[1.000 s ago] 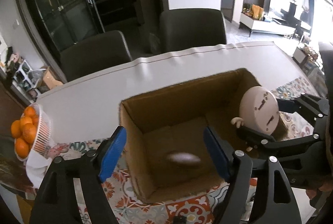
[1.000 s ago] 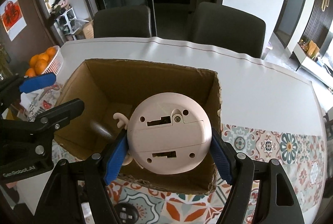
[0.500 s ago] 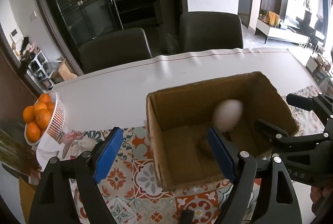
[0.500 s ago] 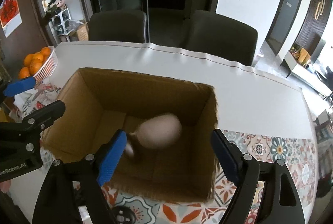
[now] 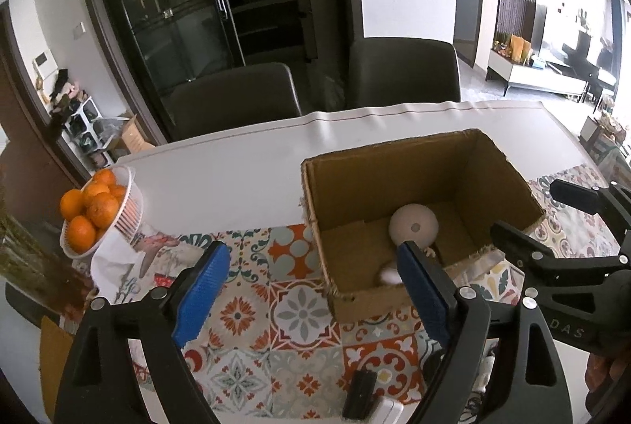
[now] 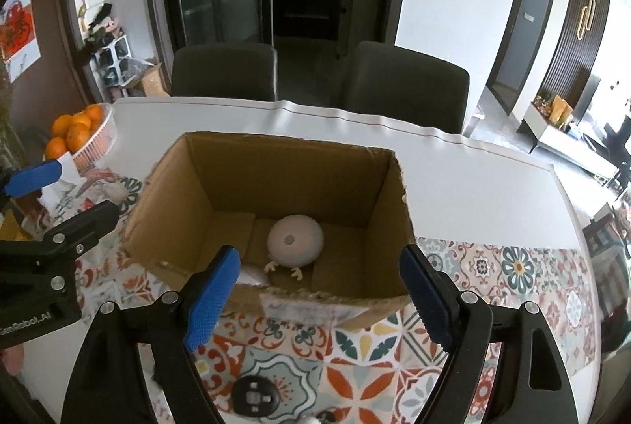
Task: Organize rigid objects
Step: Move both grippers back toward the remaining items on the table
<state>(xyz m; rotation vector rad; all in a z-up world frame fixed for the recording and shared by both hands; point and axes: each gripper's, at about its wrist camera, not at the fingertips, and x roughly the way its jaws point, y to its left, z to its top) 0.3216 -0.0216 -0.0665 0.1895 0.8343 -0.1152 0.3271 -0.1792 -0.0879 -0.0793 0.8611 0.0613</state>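
An open cardboard box [image 5: 508,163] [image 6: 165,187] stands on the patterned table mat. A round pale pink toy with small feet [image 5: 413,226] [image 6: 295,240] lies on the box floor, beside a small whitish object [image 5: 388,275] [image 6: 252,276] near the front wall. My left gripper [image 5: 313,290] is open and empty, held above the mat left of the box. My right gripper [image 6: 315,296] is open and empty, above the box's front edge; it also shows in the left wrist view [image 5: 552,223].
A white basket of oranges [image 5: 92,213] [image 6: 81,136] stands at the table's left edge on white paper. Two dark chairs [image 6: 224,69] stand behind the table. A black round item [image 6: 254,398] and a dark remote-like item [image 5: 361,394] lie on the mat near me.
My right gripper let go of the pink toy, which fell into the box and came to rest. Both grippers have pulled back and up from the box.
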